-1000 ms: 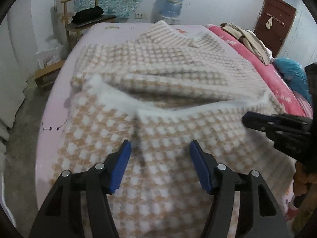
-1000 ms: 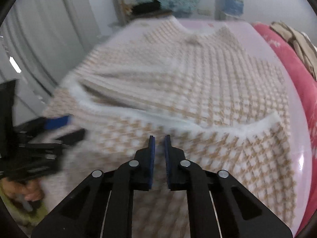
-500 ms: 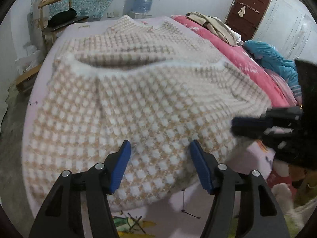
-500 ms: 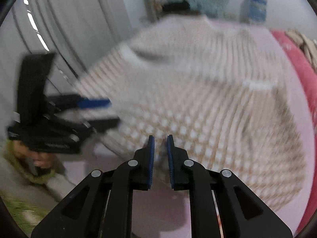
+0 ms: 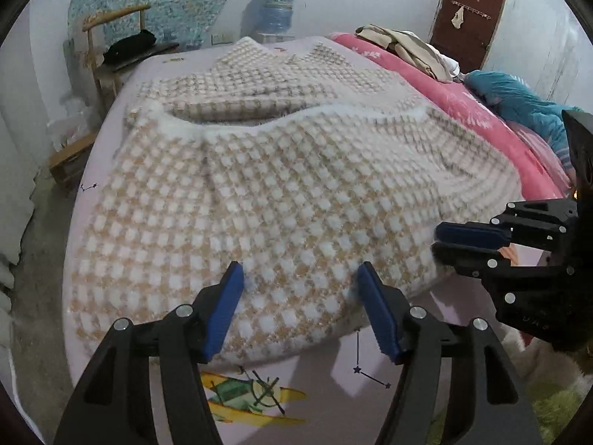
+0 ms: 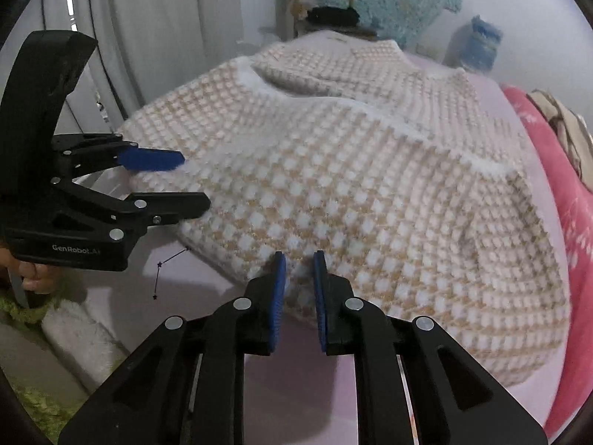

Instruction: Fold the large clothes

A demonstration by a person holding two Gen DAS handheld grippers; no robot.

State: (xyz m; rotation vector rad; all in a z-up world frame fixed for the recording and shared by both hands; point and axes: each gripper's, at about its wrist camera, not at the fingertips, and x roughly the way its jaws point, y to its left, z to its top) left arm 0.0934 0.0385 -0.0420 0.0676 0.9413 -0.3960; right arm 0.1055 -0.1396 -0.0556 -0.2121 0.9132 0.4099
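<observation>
A large beige-and-white checked knit sweater [image 5: 281,185] lies on the lilac bed sheet [image 5: 326,382], its lower part folded up over the body so the white hem runs across the middle. It also shows in the right wrist view [image 6: 370,193]. My left gripper [image 5: 300,278] is open wide, its blue pads at the sweater's near folded edge, holding nothing. My right gripper [image 6: 298,263] is open by a narrow gap at the same near edge, with nothing between the pads. Each gripper shows in the other's view: the right one [image 5: 463,241], the left one [image 6: 185,178].
A pink quilt [image 5: 463,111] with a pile of clothes [image 5: 407,48] and a teal pillow [image 5: 519,104] lies along the bed's right side. A wooden chair [image 5: 111,52] and a water bottle [image 5: 274,11] stand at the far end. Curtains [image 6: 129,37] hang at the left.
Both grippers have pulled back from over the sweater to its near folded edge. The right gripper's jaws have parted slightly. The sweater lies folded and has not shifted.
</observation>
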